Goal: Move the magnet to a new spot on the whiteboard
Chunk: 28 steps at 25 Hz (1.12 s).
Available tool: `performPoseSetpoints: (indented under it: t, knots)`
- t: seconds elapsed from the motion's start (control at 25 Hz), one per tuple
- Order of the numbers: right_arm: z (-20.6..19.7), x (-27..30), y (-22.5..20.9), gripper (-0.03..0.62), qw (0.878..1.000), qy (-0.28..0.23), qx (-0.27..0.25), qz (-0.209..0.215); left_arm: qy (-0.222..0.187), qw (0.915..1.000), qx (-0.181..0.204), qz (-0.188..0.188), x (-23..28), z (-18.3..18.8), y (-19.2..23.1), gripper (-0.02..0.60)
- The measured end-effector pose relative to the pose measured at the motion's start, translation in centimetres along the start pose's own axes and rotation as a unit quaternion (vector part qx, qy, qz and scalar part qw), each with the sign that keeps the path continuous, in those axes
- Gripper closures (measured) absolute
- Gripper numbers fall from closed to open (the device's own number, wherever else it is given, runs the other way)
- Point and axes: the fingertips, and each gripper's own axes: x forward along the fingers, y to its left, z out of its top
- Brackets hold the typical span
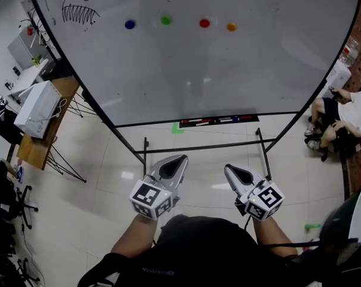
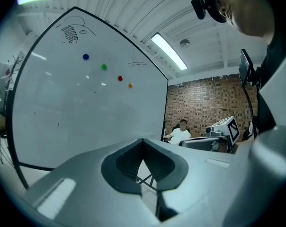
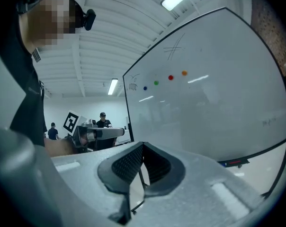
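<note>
Tiled floor, pale, carries a whiteboard [image 1: 228, 70] on a black stand, facing the person. Four magnets sit in a row on its upper part — blue magnet [image 1: 129, 24], green magnet [image 1: 166, 20], red magnet [image 1: 204, 23], orange magnet [image 1: 231, 26] — none touched. Left gripper [image 1: 176, 160] and right gripper [image 1: 231, 169] are side by side, well short of the board, each with jaws closed on nothing.

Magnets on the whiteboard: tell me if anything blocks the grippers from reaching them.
Nothing visible does. The left gripper and right gripper are short of the whiteboard, with only open air between them and the four magnets high on it.
</note>
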Motion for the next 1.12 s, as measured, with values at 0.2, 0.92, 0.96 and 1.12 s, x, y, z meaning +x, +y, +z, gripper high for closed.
performPoseSetpoints:
  t: [0.2,0.92,0.96,1.12]
  knots:
    - [1.5,4.3,-1.0,0.580,0.998,0.004,-0.051,-0.034,-0.020,0.9995,-0.001,-0.025,1.0,2.4,5.0,0.568]
    - [25.5,16.2,-7.1,0.484,0.884,-0.035,-0.436,-0.164,-0.034,0.9930,0.110,-0.023,8.2,12.1,12.0,0.566]
    - [27.0,16.8,-7.5,0.466,0.875,-0.039,-0.451,-0.173,-0.034,0.9934,0.108,-0.020,8.9,12.4,12.2,0.566]
    - [31.1,19.9,-9.0,0.433,0.848,-0.042,-0.490,-0.198,-0.047,0.9942,0.096,-0.010,9.5,12.6,11.7,0.566]
